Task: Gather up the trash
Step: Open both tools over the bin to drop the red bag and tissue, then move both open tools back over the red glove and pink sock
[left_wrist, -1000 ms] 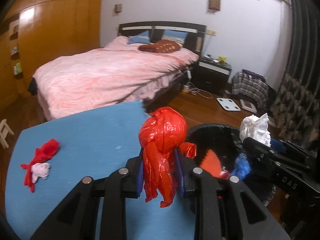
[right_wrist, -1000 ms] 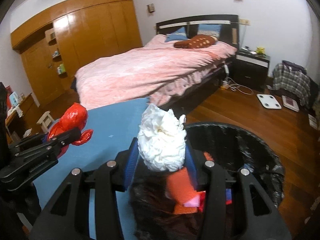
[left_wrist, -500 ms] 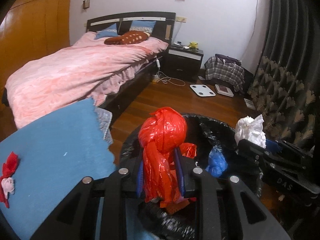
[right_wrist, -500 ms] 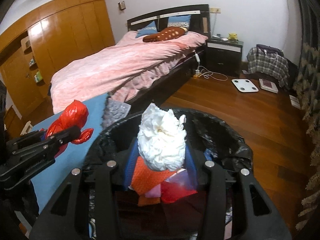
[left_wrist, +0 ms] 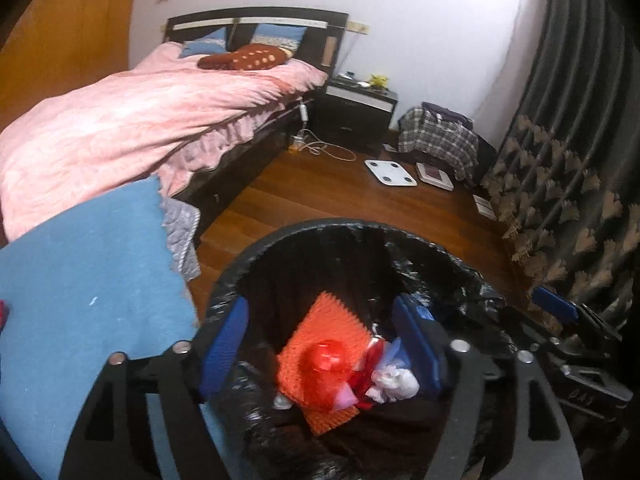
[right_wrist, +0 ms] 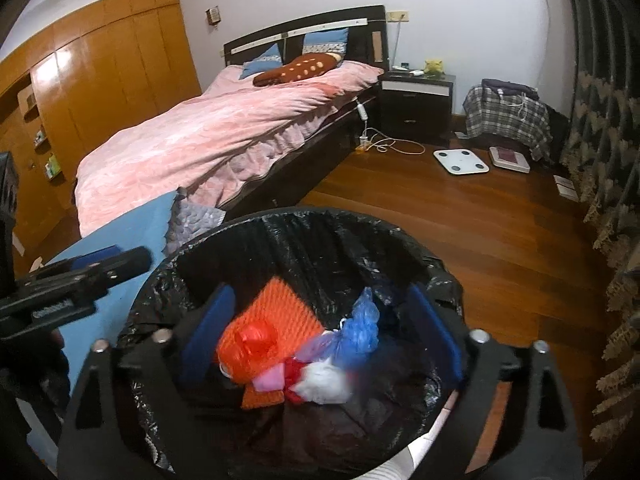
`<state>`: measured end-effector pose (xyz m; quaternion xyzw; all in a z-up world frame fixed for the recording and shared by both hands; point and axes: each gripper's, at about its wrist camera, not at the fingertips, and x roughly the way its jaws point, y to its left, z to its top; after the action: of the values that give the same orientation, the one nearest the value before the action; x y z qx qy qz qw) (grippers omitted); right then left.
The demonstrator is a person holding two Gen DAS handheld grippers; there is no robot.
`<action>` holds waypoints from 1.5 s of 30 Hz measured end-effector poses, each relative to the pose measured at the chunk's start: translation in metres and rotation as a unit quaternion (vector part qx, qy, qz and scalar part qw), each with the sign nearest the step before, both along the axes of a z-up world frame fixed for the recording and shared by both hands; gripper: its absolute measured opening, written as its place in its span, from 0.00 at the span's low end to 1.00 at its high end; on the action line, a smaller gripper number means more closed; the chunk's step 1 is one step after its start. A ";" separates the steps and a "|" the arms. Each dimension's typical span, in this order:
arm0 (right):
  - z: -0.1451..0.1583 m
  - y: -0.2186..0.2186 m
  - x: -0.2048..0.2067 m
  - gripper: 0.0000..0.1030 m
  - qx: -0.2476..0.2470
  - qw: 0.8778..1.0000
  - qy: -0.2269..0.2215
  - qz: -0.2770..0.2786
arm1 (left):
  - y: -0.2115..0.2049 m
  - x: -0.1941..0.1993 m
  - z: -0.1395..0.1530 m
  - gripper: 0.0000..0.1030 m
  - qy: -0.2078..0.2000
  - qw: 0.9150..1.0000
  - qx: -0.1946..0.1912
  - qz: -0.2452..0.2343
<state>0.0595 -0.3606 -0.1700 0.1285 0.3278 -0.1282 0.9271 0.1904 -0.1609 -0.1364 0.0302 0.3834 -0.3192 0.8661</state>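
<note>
Left wrist view shows both tools, left tool (left_wrist: 320, 344) and right tool (right_wrist: 320, 336), just opened and empty over the black-lined round bin (left_wrist: 304, 240), the red plastic wad (left_wrist: 328, 364) and white crumpled paper (right_wrist: 324, 380) dropped inside, so next comes fetching more trash from the blue-covered table (left_wrist: 80, 280).

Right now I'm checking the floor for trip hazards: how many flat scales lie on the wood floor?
2: a white scale near the nightstand, and a second scale with a dark centre just to its right, below the plaid bag. Others may be hidden.

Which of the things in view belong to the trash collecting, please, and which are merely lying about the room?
Part of the job:
- bin with black liner
- red plastic wad
- white paper wad
- left gripper and right gripper, both open

Just lying about:
- bed
- white scale
- plaid bag
- nightstand
</note>
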 end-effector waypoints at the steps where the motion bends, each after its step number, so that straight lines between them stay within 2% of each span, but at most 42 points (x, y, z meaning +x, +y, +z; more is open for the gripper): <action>1: 0.000 0.000 0.000 0.89 0.003 1.000 -0.001 -0.001 | 0.007 0.001 0.000 0.82 -0.003 1.000 0.002 0.011; 6: 0.004 0.009 0.003 0.93 0.009 1.000 0.000 -0.003 | 0.048 0.008 0.001 0.94 -0.010 0.998 0.009 0.067; 12: 0.016 0.040 0.016 0.94 -0.011 1.000 -0.004 0.011 | 0.106 0.012 0.000 0.94 -0.018 0.991 0.023 0.133; 25: 0.034 0.160 0.079 0.95 -0.014 0.990 -0.024 0.135 | 0.241 0.011 -0.013 0.94 -0.032 0.965 0.056 0.253; 29: 0.030 0.201 0.102 0.95 -0.020 0.984 -0.023 0.175 | 0.283 0.015 -0.024 0.94 -0.030 0.954 0.062 0.292; 33: 0.021 0.233 0.121 0.95 -0.018 0.979 -0.016 0.201 | 0.309 0.023 -0.036 0.94 -0.030 0.947 0.073 0.313; 35: 0.014 0.250 0.132 0.95 -0.016 0.977 -0.011 0.213 | 0.321 0.027 -0.043 0.93 -0.027 0.944 0.073 0.320; 37: 0.008 0.262 0.138 0.95 -0.017 0.976 -0.006 0.219 | 0.331 0.033 -0.053 0.87 -0.017 0.943 0.072 0.325; 42: -0.005 0.284 0.152 0.95 -0.024 0.972 0.002 0.235 | 0.344 0.044 -0.072 0.74 0.001 0.944 0.067 0.322; 45: -0.014 0.293 0.160 0.95 -0.027 0.970 0.011 0.241 | 0.347 0.050 -0.078 0.71 0.005 0.944 0.065 0.323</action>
<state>0.2198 -0.0677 -0.1836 0.0194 0.3557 0.0886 0.9302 0.2401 0.1856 -0.2147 -0.0412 0.3971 0.0031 0.9168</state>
